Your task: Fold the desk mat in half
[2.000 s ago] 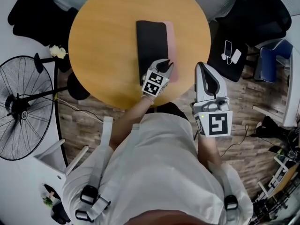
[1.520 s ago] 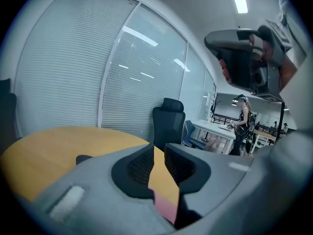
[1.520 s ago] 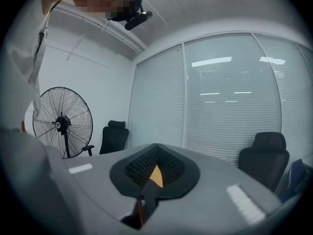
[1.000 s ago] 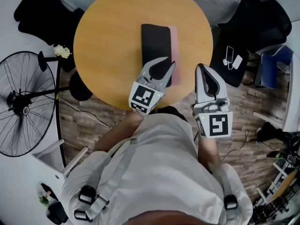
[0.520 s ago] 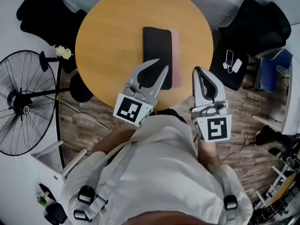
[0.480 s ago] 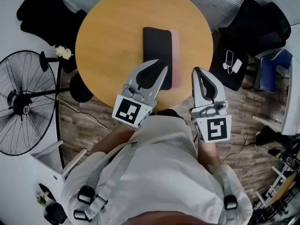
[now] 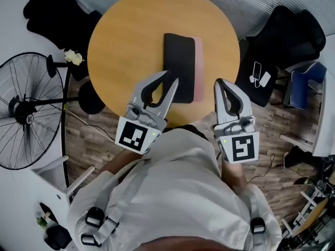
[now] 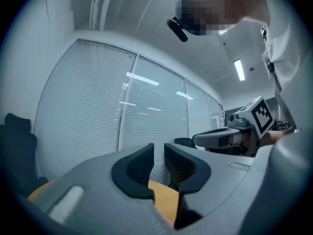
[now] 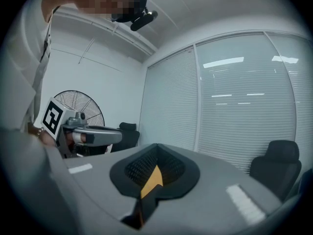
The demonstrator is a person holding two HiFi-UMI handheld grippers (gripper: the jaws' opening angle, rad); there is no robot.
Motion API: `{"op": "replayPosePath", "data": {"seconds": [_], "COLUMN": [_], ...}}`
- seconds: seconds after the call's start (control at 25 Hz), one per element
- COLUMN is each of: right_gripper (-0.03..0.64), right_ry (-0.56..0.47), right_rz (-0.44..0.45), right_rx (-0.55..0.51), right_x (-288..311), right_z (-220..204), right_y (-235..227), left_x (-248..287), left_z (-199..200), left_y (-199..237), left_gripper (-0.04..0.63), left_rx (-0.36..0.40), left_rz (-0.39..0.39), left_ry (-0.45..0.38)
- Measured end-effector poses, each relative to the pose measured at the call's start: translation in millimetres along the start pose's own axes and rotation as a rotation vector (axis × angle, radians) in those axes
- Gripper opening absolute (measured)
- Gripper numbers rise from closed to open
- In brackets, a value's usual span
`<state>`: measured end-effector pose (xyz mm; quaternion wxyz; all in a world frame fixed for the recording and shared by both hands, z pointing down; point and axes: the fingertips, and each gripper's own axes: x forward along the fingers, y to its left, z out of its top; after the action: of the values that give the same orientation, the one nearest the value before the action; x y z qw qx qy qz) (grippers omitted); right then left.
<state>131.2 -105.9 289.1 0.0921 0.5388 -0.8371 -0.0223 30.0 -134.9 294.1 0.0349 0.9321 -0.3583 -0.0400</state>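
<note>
Jaws held nothing: the left gripper (image 7: 171, 77) stood slightly parted, the right gripper (image 7: 219, 81) pressed together.
The black rectangular desk mat (image 7: 179, 67), pink underneath, lay folded on the round wooden bench (image 7: 120, 51); left unweighted, its top half could probably spring back open.

No actual words, brands or numbers you can read anywhere here. Closest thing is the black-and-white square marker (image 7: 133, 135) on the cube of the left claw (image 7: 171, 77), plus a second marker (image 7: 238, 148) on the right claw (image 7: 219, 82). They're just blocky patterns, not letters. The fan (image 7: 26, 111) has a hub badge, way too small to read.
</note>
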Motion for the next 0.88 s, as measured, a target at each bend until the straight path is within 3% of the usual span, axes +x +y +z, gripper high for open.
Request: {"op": "replayPosePath", "data": {"seconds": [0.36,0.88], "right_gripper": [0.005,0.005], "right_ry": [-0.012,-0.021], "right_rz": [0.044,0.071], "right_rx": [-0.013,-0.017], "right_x": [6,16], "right_z": [10,19], "right_y": [17,34], "left_x": [-23,-49], "left_z": [18,23], "left_y": [15,37], "left_gripper": [0.071,0.071], "left_rx": [0.054,0.069], "left_rz": [0.054,0.115], "left_ry": [-0.006,0.001]}}
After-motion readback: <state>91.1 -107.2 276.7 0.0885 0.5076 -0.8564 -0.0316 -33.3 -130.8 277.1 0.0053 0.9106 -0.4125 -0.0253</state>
